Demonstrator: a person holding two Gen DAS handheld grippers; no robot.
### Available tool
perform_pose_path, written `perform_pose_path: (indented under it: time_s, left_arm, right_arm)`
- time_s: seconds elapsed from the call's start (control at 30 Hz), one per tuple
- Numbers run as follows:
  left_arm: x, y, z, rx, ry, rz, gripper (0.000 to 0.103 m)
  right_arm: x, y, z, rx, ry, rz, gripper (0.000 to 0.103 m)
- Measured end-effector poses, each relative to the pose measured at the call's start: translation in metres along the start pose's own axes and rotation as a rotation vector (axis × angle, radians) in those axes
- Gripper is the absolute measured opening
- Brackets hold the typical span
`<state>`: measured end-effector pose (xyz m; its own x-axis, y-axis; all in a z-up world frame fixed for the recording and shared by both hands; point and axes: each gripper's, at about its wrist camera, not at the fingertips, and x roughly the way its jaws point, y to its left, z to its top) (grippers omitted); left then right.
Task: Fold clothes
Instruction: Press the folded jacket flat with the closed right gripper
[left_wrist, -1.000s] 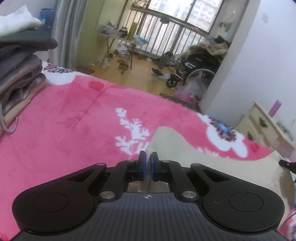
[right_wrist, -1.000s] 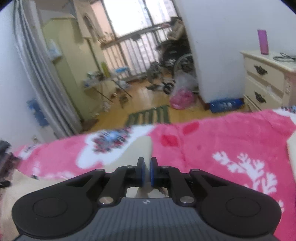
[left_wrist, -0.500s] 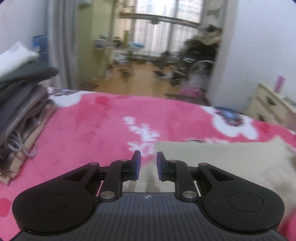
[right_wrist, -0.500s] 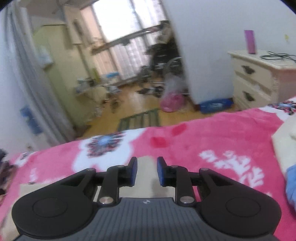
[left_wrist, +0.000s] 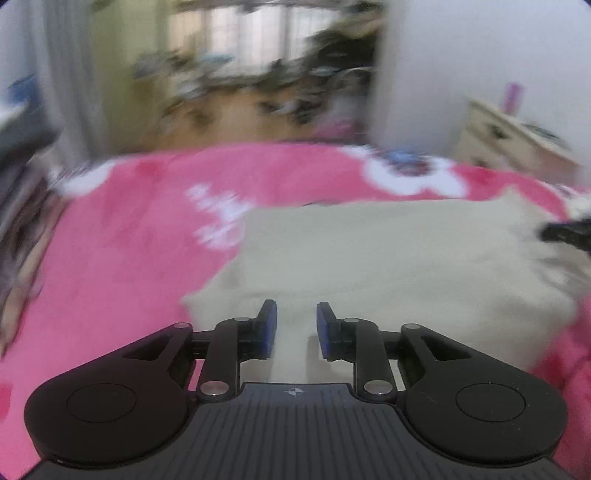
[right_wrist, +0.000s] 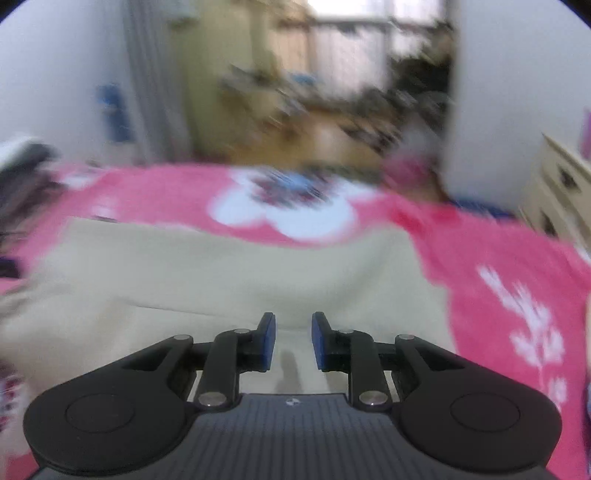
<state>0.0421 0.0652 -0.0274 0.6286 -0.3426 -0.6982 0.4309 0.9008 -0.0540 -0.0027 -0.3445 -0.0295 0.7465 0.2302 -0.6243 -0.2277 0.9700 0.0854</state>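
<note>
A beige garment (left_wrist: 388, 258) lies flat and folded on the pink flowered blanket (left_wrist: 129, 258). My left gripper (left_wrist: 296, 325) hovers over its near left part. Its jaws are opening, and nothing is pinched between the blue pads (left_wrist: 267, 328). In the right wrist view the same beige garment (right_wrist: 240, 273) spreads across the blanket (right_wrist: 498, 258). My right gripper (right_wrist: 293, 339) is open above its near edge, with only flat cloth showing below the gap. Both views are blurred by motion.
A stack of folded dark clothes (left_wrist: 18, 147) sits at the blanket's left edge, also seen as a dark stack (right_wrist: 22, 177). A cream dresser (left_wrist: 509, 140) stands at the right. A dark blurred shape (left_wrist: 565, 232) lies at the garment's right end. Beyond the bed are a wooden floor and clutter.
Both grippers were shut on corners of the beige garment, then let go and opened. Both have pulled back and rolled level, and the garment now lies flat in front of them.
</note>
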Motion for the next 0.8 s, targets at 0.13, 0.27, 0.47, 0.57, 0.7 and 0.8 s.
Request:
perform_pose_path:
  time_s: [0.13, 0.27, 0.47, 0.57, 0.7, 0.8]
  left_arm:
    - [0.035, -0.024, -0.022, 0.130, 0.132, 0.057, 0.028]
    - [0.047, -0.015, -0.028, 0.062, 0.150, 0.088, 0.029]
    - [0.050, -0.010, -0.028, 0.032, 0.144, 0.082, 0.032]
    - [0.051, -0.011, -0.027, 0.020, 0.132, 0.083, 0.033]
    - [0.048, -0.009, -0.025, 0.005, 0.140, 0.087, 0.034]
    - [0.048, -0.006, -0.026, -0.017, 0.137, 0.080, 0.034]
  right_arm:
    - [0.020, 0.043, -0.037, -0.172, 0.137, 0.019, 0.038]
    - [0.029, 0.043, -0.054, -0.155, 0.152, -0.001, 0.037]
    - [-0.009, 0.084, -0.026, -0.272, 0.127, 0.115, 0.014]
    - [0.010, 0.097, -0.057, -0.298, 0.207, 0.122, 0.013]
    - [0.003, 0.104, -0.043, -0.284, 0.203, 0.126, 0.005]
    - [-0.008, 0.112, -0.028, -0.301, 0.165, 0.148, 0.005]
